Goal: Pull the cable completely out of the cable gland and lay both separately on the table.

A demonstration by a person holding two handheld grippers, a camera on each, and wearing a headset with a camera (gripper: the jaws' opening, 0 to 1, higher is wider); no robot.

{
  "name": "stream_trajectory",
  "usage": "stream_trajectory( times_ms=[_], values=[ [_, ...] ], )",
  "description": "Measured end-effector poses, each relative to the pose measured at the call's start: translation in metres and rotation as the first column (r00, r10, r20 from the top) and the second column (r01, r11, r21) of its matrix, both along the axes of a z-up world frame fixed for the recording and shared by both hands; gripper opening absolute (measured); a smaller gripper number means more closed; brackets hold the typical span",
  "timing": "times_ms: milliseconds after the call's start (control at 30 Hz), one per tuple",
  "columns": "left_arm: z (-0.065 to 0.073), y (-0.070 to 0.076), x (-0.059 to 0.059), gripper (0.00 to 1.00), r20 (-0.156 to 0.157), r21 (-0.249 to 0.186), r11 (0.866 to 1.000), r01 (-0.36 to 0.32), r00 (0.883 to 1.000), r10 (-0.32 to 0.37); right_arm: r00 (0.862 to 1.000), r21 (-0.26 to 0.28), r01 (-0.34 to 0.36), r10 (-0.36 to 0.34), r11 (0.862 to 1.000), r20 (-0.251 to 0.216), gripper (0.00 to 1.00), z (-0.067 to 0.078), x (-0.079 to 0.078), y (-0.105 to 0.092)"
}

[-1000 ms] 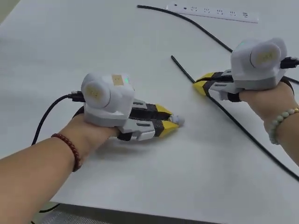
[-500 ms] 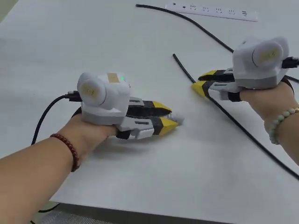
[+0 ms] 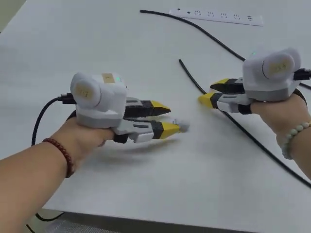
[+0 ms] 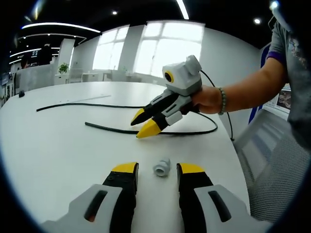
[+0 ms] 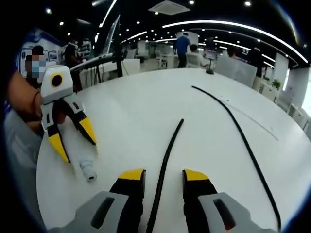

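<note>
Both sets of jaws had spread since a second earlier: the left gripper [image 3: 171,119] stood open with the cable gland [image 3: 182,127] lying free at its tips on the table [image 3: 146,48], and the right gripper [image 3: 210,92] open astride the cable [image 3: 252,141]. A careless withdrawal could knock the gland rolling.

Both grippers are built alike: left gripper [image 3: 172,118] & right gripper [image 3: 208,92] have light-grey plastic shells w/ black jaw arms ending in pointed yellow tips. In the gripper views each grey finger cover has a dark oblong slot, and in the head view a black lead [image 3: 41,119] plugs into the back of the left one. Person wears a dark-red bead bracelet [image 3: 58,154] on L wrist and a pale whitish-green bead bracelet [image 3: 292,137] on R wrist, plus a grey short-sleeve tee [image 4: 286,39] w/ purple cuff band, seen in the left gripper view.
</note>
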State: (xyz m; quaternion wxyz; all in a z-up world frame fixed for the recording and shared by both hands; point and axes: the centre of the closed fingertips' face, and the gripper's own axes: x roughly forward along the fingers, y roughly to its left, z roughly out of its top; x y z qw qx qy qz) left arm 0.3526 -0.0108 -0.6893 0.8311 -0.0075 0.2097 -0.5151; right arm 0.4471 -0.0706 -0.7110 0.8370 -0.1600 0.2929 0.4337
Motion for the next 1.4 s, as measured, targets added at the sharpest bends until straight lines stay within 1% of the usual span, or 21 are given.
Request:
stream_trajectory(
  times_ms=[100,167,200,267,333,367,433,533,633,733,800,867,900,933,967,1033,1100,1200,1300,1367,1400],
  values=[
    [0.008,0.008,0.001,0.4,0.009,0.006,1.0,-0.028,1.0,0.028,1.0,0.007,0.016,-0.016,1.0,0.006,0.3,0.005,-0.004,-0.005],
    [0.011,0.013,0.0,0.41,0.011,0.009,0.999,-0.039,0.999,0.039,1.0,0.004,0.027,-0.027,1.0,0.014,0.35,0.008,-0.007,-0.009],
    [0.013,0.014,-0.001,0.41,0.014,0.014,0.999,-0.044,0.999,0.044,0.999,0.013,0.033,-0.033,0.999,0.022,0.36,0.012,-0.01,-0.01],
    [0.018,0.018,-0.003,0.41,0.021,0.016,0.999,-0.051,0.998,0.051,0.999,0.012,0.039,-0.039,0.999,0.018,0.36,0.015,-0.014,-0.013],
    [0.023,0.021,-0.004,0.41,0.032,0.025,0.998,-0.063,0.998,0.062,0.998,0.015,0.047,-0.047,0.999,0.031,0.39,0.02,-0.02,-0.016],
    [0.026,0.023,-0.005,0.42,0.037,0.023,0.997,-0.067,0.997,0.066,0.998,0.015,0.053,-0.053,0.998,0.031,0.4,0.022,-0.022,-0.018],
    [0.033,0.026,-0.006,0.44,0.041,0.015,0.996,-0.084,0.996,0.083,0.996,0.027,0.07,-0.071,0.997,0.047,0.44,0.03,-0.027,-0.022],
    [0.044,0.032,-0.008,0.47,0.061,0.012,0.994,-0.11,0.992,0.109,0.995,0.027,0.085,-0.087,0.996,0.058,0.5,0.037,-0.036,-0.028],
    [0.053,0.037,-0.012,0.48,0.075,0.011,0.992,-0.127,0.989,0.125,0.993,0.023,0.099,-0.1,0.995,0.07,0.5,0.046,-0.047,-0.036],
    [0.062,0.04,-0.016,0.49,0.086,0.005,0.99,-0.143,0.986,0.142,0.99,0.027,0.115,-0.117,0.993,0.079,0.52,0.054,-0.054,-0.042],
    [0.066,0.043,-0.018,0.51,0.085,-0.001,0.987,-0.16,0.984,0.159,0.988,0.031,0.125,-0.128,0.992,0.089,0.53,0.059,-0.059,-0.046],
    [0.071,0.047,-0.02,0.52,0.094,-0.003,0.984,-0.177,0.98,0.177,0.986,0.039,0.133,-0.136,0.99,0.094,0.54,0.065,-0.064,-0.049],
    [0.073,0.047,-0.021,0.53,0.091,-0.006,0.983,-0.183,0.979,0.182,0.985,0.042,0.138,-0.141,0.99,0.095,0.54,0.068,-0.067,-0.05],
    [0.077,0.049,-0.023,0.54,0.092,-0.013,0.981,-0.196,0.976,0.196,0.984,0.038,0.145,-0.148,0.989,0.102,0.55,0.07,-0.07,-0.053],
    [0.08,0.05,-0.024,0.54,0.1,-0.013,0.979,-0.203,0.974,0.204,0.983,0.039,0.147,-0.15,0.988,0.105,0.55,0.072,-0.072,-0.055],
    [0.086,0.053,-0.027,0.56,0.108,-0.019,0.975,-0.221,0.969,0.222,0.979,0.05,0.166,-0.17,0.985,0.11,0.56,0.078,-0.077,-0.06],
    [0.09,0.058,-0.027,0.57,0.105,-0.023,0.967,-0.252,0.962,0.253,0.978,0.052,0.172,-0.177,0.984,0.112,0.58,0.081,-0.082,-0.064],
    [0.1,0.063,-0.03,0.6,0.12,-0.036,0.958,-0.285,0.95,0.287,0.972,0.061,0.193,-0.199,0.979,0.124,0.6,0.09,-0.092,-0.073],
    [0.11,0.067,-0.037,0.63,0.133,-0.046,0.95,-0.309,0.941,0.312,0.967,0.075,0.211,-0.219,0.975,0.128,0.64,0.097,-0.102,-0.08],
    [0.115,0.07,-0.039,0.65,0.142,-0.048,0.945,-0.322,0.935,0.326,0.964,0.08,0.218,-0.228,0.973,0.136,0.66,0.101,-0.108,-0.082],
    [0.118,0.071,-0.042,0.65,0.139,-0.055,0.943,-0.327,0.933,0.332,0.964,0.083,0.221,-0.231,0.972,0.133,0.66,0.103,-0.112,-0.084]
  ],
)
